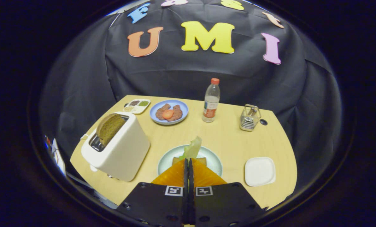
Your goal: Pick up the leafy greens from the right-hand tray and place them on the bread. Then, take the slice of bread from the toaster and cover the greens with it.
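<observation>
Pale green leaf (192, 147) nipped in your tool (188, 164), over the plate (213, 159) and the bread (202, 160) on it.
Fingers are clenched together on the leaf's lower end; the frilled top stands up just ahead of the tips, above the bread slice on the plate. Judged from here: the leaf is near weightless, limp and thin, likely to tear or cling to a pad, so let go low and flat over the bread rather than dropping it from height. The right-hand tray (260, 171) sits bare on the worktop (226, 135) beside the plate. Next item, the brown slice (109, 127) leaning out of the toaster (118, 154) slot, looks light, stiff-crusted and crumbly; take it by the exposed upper edge across its thickness, with a gentle squeeze.
</observation>
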The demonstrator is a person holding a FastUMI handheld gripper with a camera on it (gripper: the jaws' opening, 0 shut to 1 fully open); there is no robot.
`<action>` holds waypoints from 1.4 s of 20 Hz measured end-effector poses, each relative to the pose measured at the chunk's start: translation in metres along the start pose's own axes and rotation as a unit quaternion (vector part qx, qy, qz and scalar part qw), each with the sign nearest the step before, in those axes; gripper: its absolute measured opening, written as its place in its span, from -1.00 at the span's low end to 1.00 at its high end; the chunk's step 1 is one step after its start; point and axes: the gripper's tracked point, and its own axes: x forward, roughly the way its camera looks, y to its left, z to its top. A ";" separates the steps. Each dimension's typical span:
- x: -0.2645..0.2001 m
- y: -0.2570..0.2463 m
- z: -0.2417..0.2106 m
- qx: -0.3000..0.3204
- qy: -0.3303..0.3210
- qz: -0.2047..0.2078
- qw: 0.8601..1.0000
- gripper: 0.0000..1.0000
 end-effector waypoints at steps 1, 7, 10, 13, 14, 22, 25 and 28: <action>0.005 0.011 0.000 0.001 0.004 0.010 1.000 -0.99; 0.059 0.023 -0.019 0.003 0.048 0.028 0.998 -0.99; 0.085 -0.002 -0.025 0.008 0.059 0.004 0.998 -0.99; 0.100 -0.025 -0.034 0.015 0.072 -0.005 0.997 -1.00; 0.104 -0.031 -0.035 0.016 0.077 -0.007 0.997 -0.99; 0.132 -0.054 -0.047 0.009 0.095 -0.001 0.995 -0.96; 0.126 -0.055 -0.041 0.003 0.085 0.003 0.996 -0.76; 0.112 -0.060 -0.034 -0.001 0.076 -0.009 0.997 -0.33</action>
